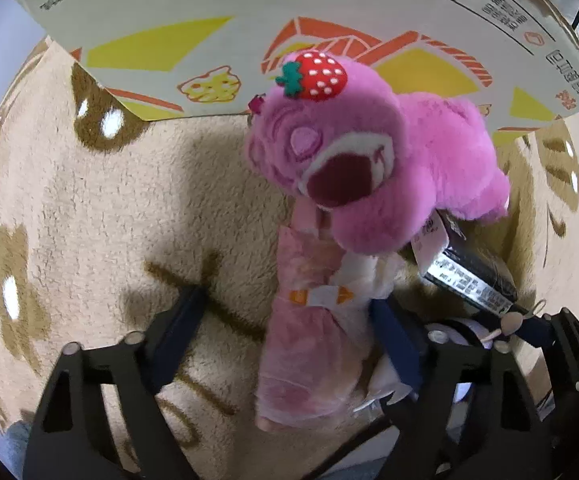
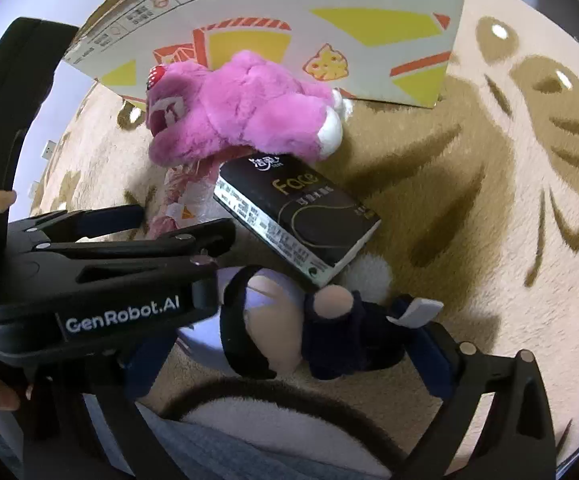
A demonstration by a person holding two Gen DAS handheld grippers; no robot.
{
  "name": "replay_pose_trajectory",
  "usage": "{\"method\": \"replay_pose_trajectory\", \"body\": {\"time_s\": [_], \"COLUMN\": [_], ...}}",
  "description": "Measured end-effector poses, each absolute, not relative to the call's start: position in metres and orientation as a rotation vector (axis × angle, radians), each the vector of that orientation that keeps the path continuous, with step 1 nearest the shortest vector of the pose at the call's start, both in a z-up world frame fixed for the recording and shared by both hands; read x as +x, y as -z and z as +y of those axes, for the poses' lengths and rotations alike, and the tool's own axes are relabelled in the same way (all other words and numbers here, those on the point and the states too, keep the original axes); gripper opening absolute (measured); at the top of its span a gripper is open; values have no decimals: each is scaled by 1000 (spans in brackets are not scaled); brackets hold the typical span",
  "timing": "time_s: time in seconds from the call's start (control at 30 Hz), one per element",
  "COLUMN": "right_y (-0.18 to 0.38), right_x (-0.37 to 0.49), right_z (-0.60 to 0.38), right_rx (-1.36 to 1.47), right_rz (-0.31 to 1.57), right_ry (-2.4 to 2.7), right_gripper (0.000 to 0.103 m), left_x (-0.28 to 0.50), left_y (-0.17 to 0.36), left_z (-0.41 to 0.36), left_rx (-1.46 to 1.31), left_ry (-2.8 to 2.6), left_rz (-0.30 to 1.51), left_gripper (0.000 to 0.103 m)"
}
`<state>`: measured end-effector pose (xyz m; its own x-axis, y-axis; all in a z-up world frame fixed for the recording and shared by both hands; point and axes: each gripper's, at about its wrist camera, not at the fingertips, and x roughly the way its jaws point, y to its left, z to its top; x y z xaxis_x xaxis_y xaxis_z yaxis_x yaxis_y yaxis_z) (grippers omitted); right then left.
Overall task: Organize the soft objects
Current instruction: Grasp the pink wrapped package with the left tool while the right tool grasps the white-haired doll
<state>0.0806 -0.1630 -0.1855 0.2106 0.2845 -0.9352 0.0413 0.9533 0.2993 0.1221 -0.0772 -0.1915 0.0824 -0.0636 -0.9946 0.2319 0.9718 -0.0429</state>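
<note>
The left claw points straight down at the carpet, its jaws part open astride the pink wrapped pack; the right-hand pad touches the pack's edge, but whether the pack is truly pinched I cannot tell. That pack lies just beneath the pink plush bear, which rests in front of the printed cardboard box. A black tissue pack leans just beside the bear. The right claw tilts steeply down, near the bear, its jaws wide around a small doll, seemingly not squeezing. The step looks like gripping the pink pack; next it needs a firm close, then a lift clear of the bear.
</note>
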Motion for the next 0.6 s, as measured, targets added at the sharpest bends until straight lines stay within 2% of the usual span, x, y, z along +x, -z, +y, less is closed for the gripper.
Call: {"method": "replay_pose_trajectory", "body": {"time_s": [0.1, 0.33, 0.5, 0.6], "right_y": [186, 177, 167, 164], "right_x": [80, 75, 70, 67], "right_z": [-167, -181, -187, -190], "right_rx": [299, 334, 310, 305], "right_rz": [1351, 1316, 1283, 1276], "right_ry": [-179, -182, -138, -124], "right_gripper": [103, 97, 96, 96], "left_x": [123, 114, 105, 102], "left_y": [187, 182, 172, 169], "left_z": [-76, -80, -69, -59], "left_rx": [139, 190, 113, 55], "left_ry": [231, 238, 278, 279], "left_rz": [1475, 1449, 1468, 1482], "left_gripper": [55, 40, 18, 16]}}
